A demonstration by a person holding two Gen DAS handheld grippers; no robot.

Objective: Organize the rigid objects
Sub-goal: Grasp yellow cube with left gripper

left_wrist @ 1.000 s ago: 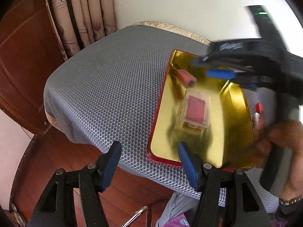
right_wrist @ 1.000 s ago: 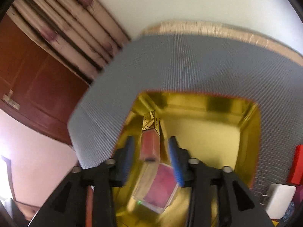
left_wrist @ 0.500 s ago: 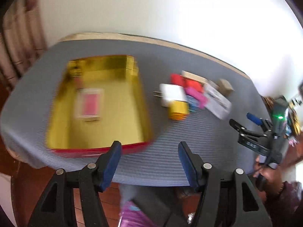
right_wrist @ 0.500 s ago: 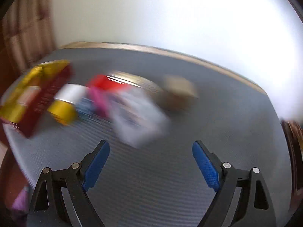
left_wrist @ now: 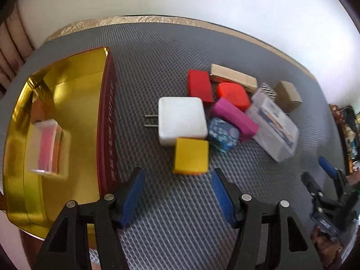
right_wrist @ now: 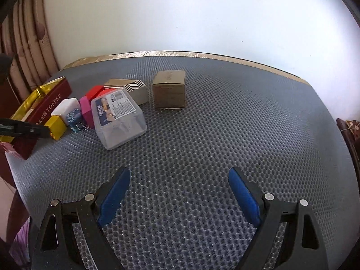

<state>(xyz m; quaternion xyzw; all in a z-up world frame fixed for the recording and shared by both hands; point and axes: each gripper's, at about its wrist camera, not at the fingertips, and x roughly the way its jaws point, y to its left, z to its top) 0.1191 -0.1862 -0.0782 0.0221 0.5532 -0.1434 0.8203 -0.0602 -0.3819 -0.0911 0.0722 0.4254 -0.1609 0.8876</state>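
Observation:
A gold-lined red tin tray (left_wrist: 105, 121) lies at the table's left and holds a clear case with a pink card (left_wrist: 46, 146). To its right sits a cluster: a white charger (left_wrist: 181, 120), a yellow box (left_wrist: 191, 155), a red block (left_wrist: 199, 85), a magenta block (left_wrist: 235, 118), a clear plastic case (left_wrist: 273, 129) and a brown carton (right_wrist: 169, 90). My left gripper (left_wrist: 176, 193) is open and empty, just short of the yellow box. My right gripper (right_wrist: 180, 195) is open and empty over bare mat, well short of the clear case (right_wrist: 119, 118).
The grey honeycomb mat (right_wrist: 225, 135) covers the table. A white wall stands behind it, with curtains (right_wrist: 29, 45) at the far left. A beige flat box (left_wrist: 234, 79), an orange-red item (left_wrist: 234, 93) and a blue patterned item (left_wrist: 222, 135) also lie in the cluster.
My right gripper let go of a small pink block in the tray, opened and swung right over bare mat. My left gripper swung from the tray toward the cluster and closer to the yellow box.

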